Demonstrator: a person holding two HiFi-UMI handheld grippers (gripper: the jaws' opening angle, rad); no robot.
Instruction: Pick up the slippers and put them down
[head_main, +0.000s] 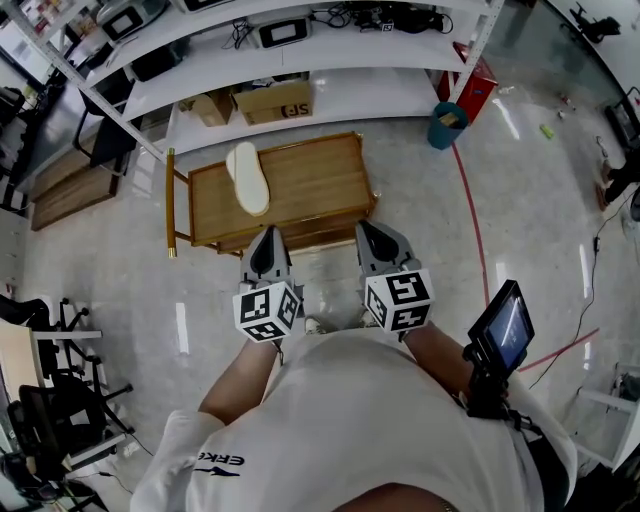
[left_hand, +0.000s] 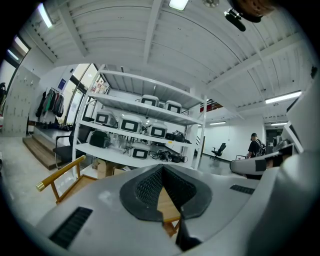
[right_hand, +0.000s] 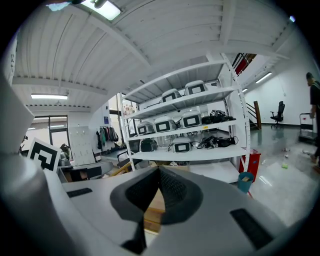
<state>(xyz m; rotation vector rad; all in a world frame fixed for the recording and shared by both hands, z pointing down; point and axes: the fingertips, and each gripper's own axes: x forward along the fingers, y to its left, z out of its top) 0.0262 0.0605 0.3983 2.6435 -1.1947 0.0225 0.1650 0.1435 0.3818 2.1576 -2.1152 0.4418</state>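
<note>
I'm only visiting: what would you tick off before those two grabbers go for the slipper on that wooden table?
1. Slipper lies free on the wooden table: ok.
2. Left gripper holds nothing: ok.
3. Right gripper holds nothing: ok.
4. Jaws apart for a grasp: not ok, both are shut.
5. Second slipper found: cannot tell, only one is in view.

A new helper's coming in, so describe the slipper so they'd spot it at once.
In front of the white metal shelving stands a low brown wooden table. On its left part lies the cream oval slipper, the only thing on the tabletop.
</note>
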